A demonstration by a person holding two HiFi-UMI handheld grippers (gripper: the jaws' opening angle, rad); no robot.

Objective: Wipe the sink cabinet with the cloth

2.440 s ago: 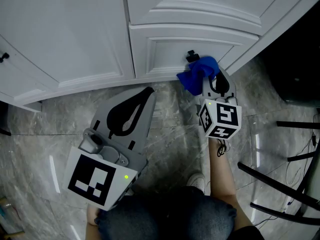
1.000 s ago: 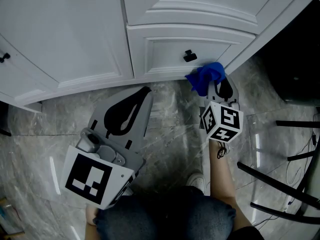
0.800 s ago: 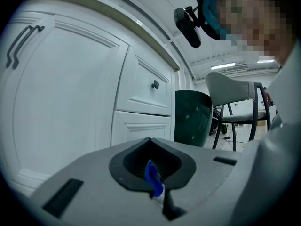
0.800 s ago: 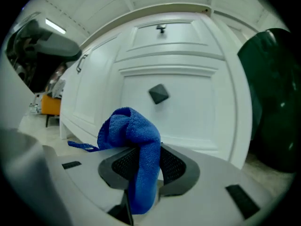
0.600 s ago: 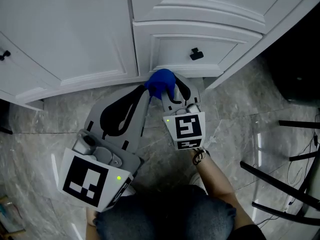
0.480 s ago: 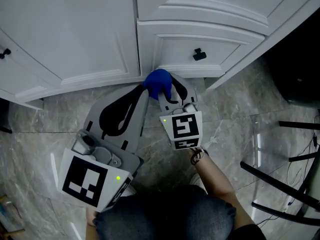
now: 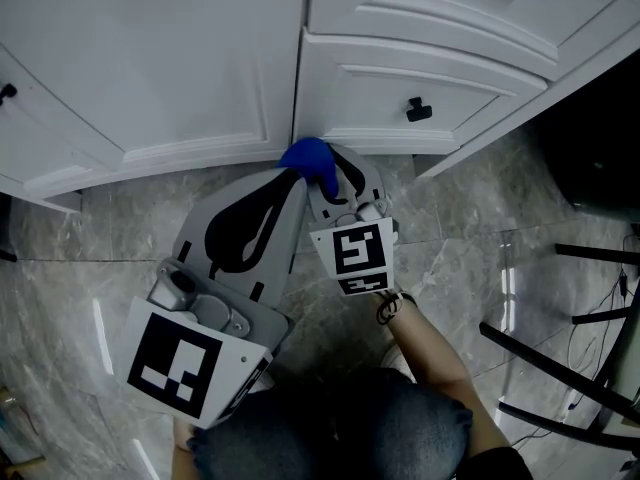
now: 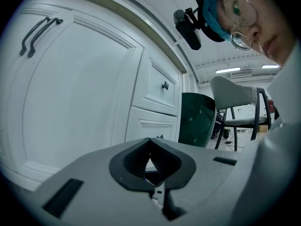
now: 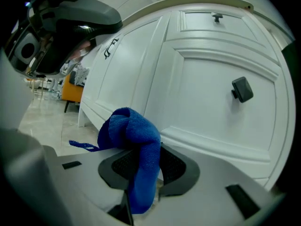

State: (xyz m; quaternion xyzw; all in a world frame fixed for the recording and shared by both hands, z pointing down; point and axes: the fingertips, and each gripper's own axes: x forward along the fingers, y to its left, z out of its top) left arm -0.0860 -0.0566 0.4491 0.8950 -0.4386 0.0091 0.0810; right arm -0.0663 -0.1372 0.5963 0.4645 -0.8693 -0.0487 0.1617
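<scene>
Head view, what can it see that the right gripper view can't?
Only the head view shows the marker cubes, the person's arm and black chair legs. Only the right gripper view shows the cloth pinched in the jaws of the right gripper, and something orange far off. Both show the cloth, the right gripper, the white cabinet and a black drawer knob.

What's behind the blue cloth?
The white cabinet, at its base moulding under the drawer with the black knob. The right claw grips the cloth; its folds cover any contact point.
</scene>
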